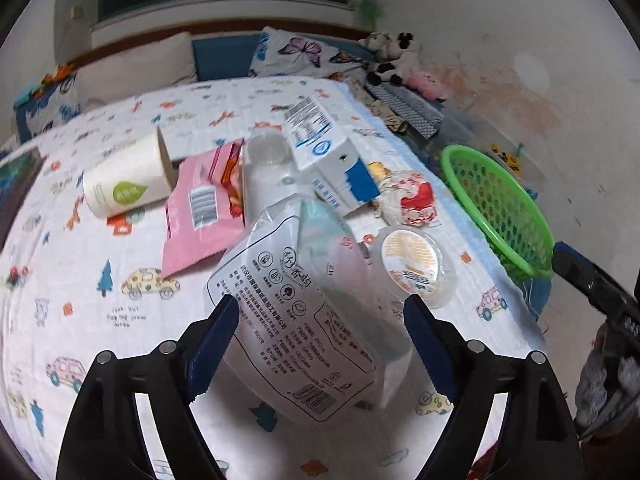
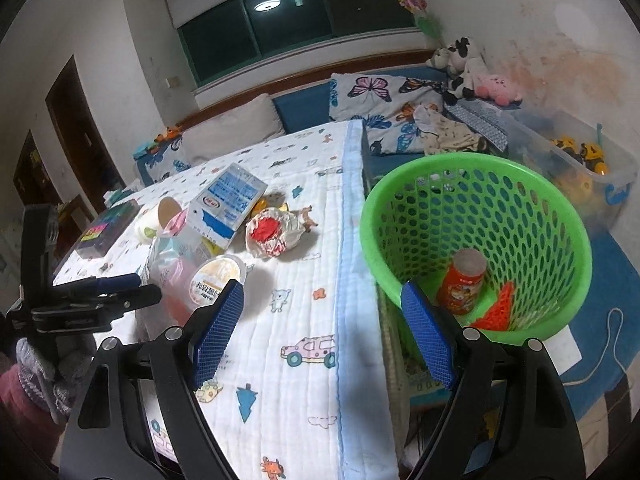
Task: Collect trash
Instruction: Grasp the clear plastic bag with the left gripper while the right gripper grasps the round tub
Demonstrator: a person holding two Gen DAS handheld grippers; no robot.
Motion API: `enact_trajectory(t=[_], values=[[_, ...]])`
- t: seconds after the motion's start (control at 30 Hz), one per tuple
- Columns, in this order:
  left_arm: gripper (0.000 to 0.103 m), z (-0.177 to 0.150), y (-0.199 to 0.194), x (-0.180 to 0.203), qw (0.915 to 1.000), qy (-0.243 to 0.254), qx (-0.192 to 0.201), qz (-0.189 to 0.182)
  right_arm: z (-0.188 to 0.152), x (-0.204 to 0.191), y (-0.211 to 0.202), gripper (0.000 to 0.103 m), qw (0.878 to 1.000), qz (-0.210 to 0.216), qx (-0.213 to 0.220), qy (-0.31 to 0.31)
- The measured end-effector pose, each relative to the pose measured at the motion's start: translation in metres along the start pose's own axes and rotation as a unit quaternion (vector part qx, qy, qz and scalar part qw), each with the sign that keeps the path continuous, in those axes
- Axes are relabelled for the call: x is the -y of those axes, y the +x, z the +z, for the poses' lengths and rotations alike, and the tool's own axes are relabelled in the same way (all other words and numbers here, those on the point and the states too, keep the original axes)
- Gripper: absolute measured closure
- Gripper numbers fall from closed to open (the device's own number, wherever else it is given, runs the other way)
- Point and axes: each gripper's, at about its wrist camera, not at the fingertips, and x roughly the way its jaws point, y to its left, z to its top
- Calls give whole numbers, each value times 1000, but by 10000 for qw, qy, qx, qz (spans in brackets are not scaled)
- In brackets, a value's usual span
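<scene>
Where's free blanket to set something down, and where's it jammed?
Free: blanket between the round lidded cup and the edge by the green basket. Jammed: the pile around the milk carton and tissue pack.

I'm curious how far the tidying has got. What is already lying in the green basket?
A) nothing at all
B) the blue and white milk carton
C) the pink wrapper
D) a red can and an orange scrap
D: the right wrist view shows a red can and an orange scrap at the bottom of the green basket.
</scene>
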Motion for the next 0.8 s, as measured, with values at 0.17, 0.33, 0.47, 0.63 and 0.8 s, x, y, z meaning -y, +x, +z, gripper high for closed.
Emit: enact_trajectory(t=[0.17,0.33,0.47,0.63,0.8], values=[[28,-2,11,-4,9999,-61,-128,58,-1,-3,5,22,9999,85,-92,-7],[54,-3,9,-8,9998,-74,-119,-108,-3,-13,11,22,9995,189,-200,-152],[74,-4,3,-11,9998,-13,-78,-195,-4,-24,17,22,9987,310,-280,-290],[83,-4,-11,-17,9998,-7,70,-159,-5,-47,30,22,9962,511,-430,-564],[85,-3,-29,-27,9996,-67,229,-143,-5,-67,46,22,9926,662,-573,-844]])
